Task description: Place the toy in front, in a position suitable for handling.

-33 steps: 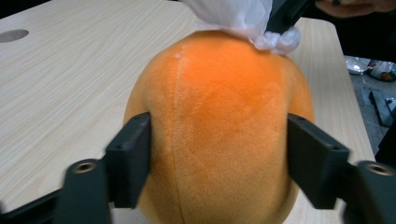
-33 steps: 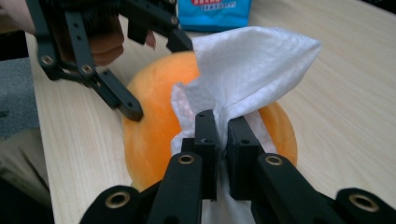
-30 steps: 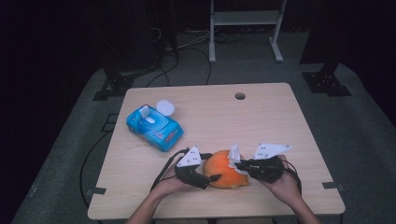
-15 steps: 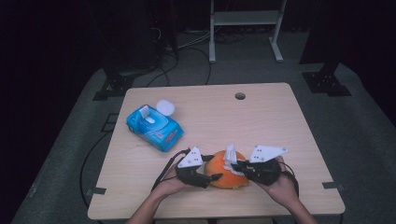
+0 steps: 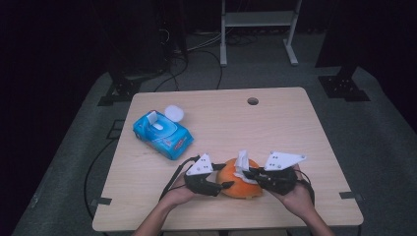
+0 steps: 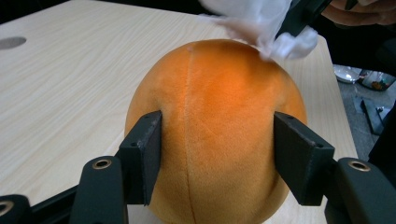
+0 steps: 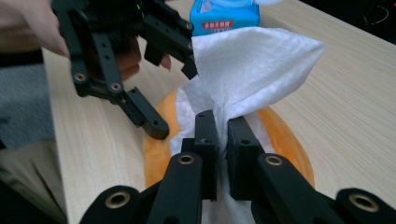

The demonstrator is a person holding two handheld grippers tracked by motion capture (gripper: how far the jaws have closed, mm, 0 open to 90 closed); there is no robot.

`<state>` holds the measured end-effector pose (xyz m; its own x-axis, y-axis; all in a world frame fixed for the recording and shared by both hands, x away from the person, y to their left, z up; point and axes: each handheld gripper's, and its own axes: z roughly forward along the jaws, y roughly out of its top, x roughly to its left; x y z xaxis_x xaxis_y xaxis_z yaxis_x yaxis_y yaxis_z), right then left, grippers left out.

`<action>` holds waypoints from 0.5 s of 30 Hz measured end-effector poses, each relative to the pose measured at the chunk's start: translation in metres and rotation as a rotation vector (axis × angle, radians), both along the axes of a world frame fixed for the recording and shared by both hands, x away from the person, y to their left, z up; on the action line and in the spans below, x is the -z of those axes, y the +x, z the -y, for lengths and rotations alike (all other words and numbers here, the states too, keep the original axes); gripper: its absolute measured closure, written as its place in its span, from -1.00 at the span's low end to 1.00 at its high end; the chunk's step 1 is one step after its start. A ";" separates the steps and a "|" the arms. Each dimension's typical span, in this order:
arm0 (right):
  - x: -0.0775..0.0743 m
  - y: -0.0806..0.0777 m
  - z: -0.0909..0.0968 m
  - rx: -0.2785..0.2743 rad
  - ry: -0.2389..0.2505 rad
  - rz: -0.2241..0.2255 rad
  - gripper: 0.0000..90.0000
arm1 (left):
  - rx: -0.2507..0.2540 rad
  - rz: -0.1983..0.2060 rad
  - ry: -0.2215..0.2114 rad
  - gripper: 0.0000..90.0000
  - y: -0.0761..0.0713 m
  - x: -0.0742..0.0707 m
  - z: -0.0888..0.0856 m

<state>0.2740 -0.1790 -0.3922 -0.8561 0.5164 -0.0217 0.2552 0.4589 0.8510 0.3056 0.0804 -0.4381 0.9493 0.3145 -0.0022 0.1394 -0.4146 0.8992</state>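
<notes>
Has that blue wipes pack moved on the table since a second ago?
No. The blue wipes pack lies at the same spot, left of the table's hole.

The orange ball is soft plush cloth with a short velvety nap and a stitched seam down its middle. The wipe is white, thin, crinkled fabric-like paper, matt. The worktop is pale wood grain, smooth and dull. The blue pack looks like glossy plastic film. Both tools' jaws are matt black plastic with brass-coloured rivets.
</notes>
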 end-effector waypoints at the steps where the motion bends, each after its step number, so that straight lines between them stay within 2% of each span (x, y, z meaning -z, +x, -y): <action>1: 0.003 0.001 -0.002 0.001 -0.019 0.000 0.86 | -0.001 -0.002 0.002 -0.23 0.000 0.000 0.000; 3: 0.009 0.005 0.000 0.004 -0.030 -0.023 0.86 | -0.009 -0.017 -0.011 -0.40 0.002 0.001 -0.002; 5: 0.012 0.008 0.004 0.015 -0.023 -0.049 0.86 | -0.026 -0.062 -0.023 -0.62 0.005 0.002 -0.003; 8: 0.010 0.008 0.010 0.032 -0.022 -0.040 0.86 | -0.037 -0.091 -0.020 -0.74 0.008 0.005 -0.006; 9: 0.010 0.008 0.013 0.037 -0.018 -0.040 0.86 | -0.032 -0.100 -0.023 -0.72 0.008 0.006 -0.006; 10: 0.011 0.009 0.014 0.039 -0.015 -0.042 0.86 | -0.020 -0.101 -0.032 -0.61 0.008 0.007 -0.006; 11: 0.010 0.009 0.015 0.040 -0.014 -0.045 0.86 | -0.020 -0.085 -0.020 -0.44 0.006 0.008 -0.004; 13: 0.008 0.007 0.013 0.047 -0.018 -0.029 0.86 | -0.022 -0.068 -0.002 -0.25 0.004 0.006 -0.002; 15: 0.003 0.002 0.010 0.042 0.000 0.006 0.87 | -0.017 -0.034 0.014 -0.14 0.002 0.003 -0.001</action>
<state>0.2762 -0.1887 -0.3949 -0.8335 0.5519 -0.0266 0.2695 0.4480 0.8524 0.3071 0.0811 -0.4416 0.9432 0.3310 -0.0296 0.1767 -0.4241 0.8882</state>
